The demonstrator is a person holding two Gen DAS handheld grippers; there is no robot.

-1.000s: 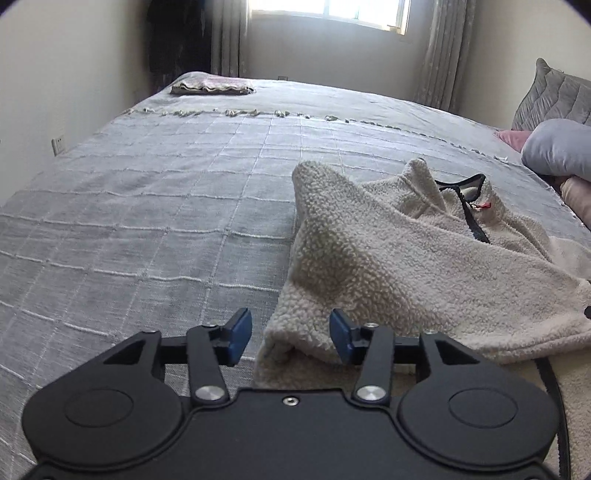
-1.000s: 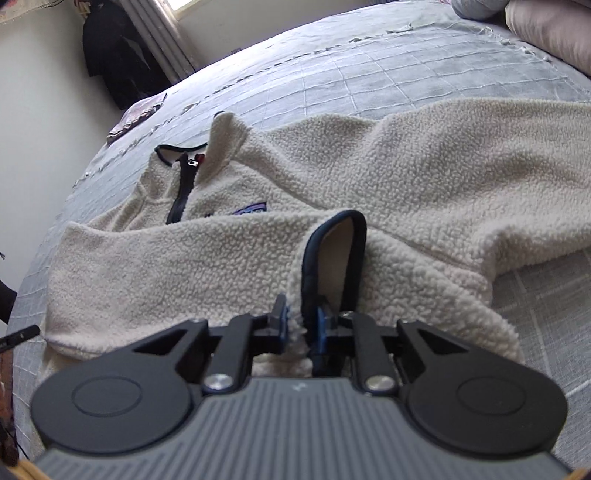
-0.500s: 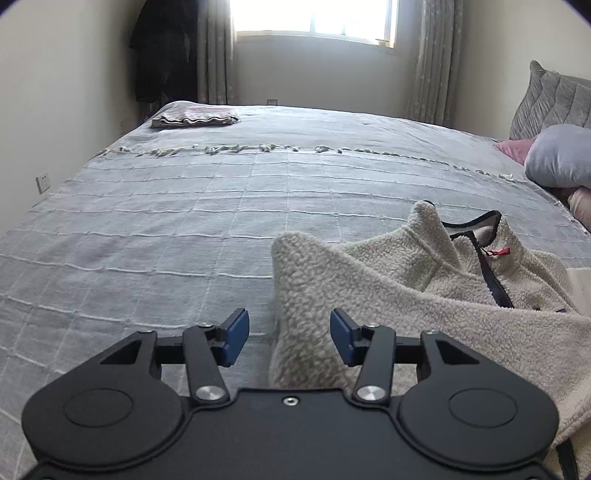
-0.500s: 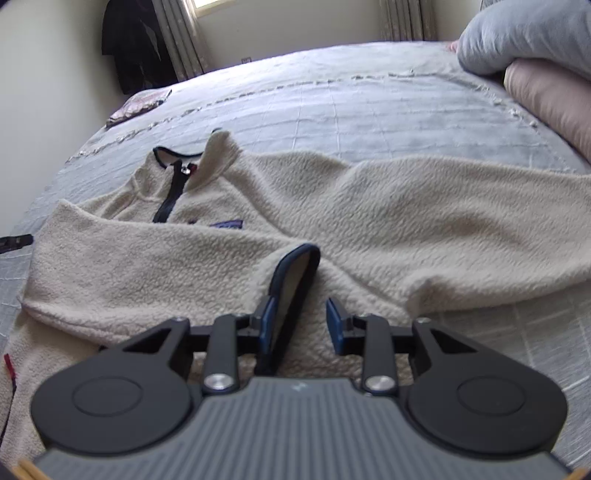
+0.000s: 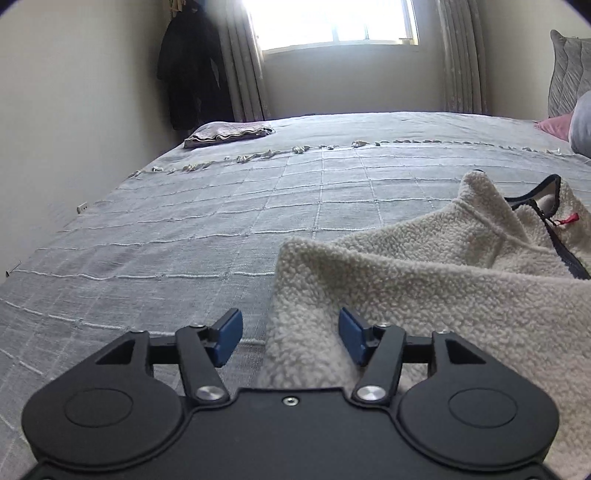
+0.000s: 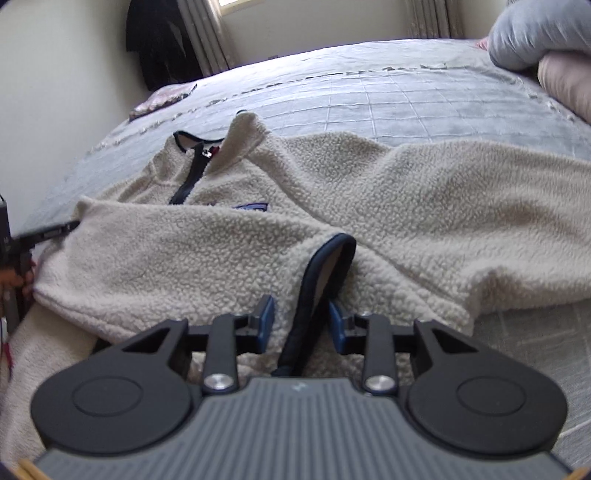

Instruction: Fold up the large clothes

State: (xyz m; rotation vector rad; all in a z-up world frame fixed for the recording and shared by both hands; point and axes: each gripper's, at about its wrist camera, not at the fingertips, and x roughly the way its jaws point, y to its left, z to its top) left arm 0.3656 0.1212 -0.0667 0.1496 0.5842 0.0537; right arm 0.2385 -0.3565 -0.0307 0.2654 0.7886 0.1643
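Note:
A cream fleece pullover [image 6: 332, 192] with a navy zip and collar lies front-up on the grey bed. One sleeve is folded across its chest, its navy-trimmed cuff [image 6: 321, 273] lying between the open jaws of my right gripper [image 6: 301, 323]. In the left wrist view the same fleece [image 5: 424, 288] lies at the right; my left gripper [image 5: 290, 336] is open over the folded sleeve's edge, gripping nothing.
The grey checked bedspread [image 5: 221, 221] stretches far and left. A folded cloth [image 5: 229, 134] lies at the far corner. Pillows [image 6: 539, 33] are piled at the right. A dark coat [image 5: 192, 70] hangs by the curtained window. A wall runs along the left.
My right gripper has opened and let go of the sleeve cuff, which now lies on the fleece. Both grippers have tilted up and drawn back slightly; the left stays open.

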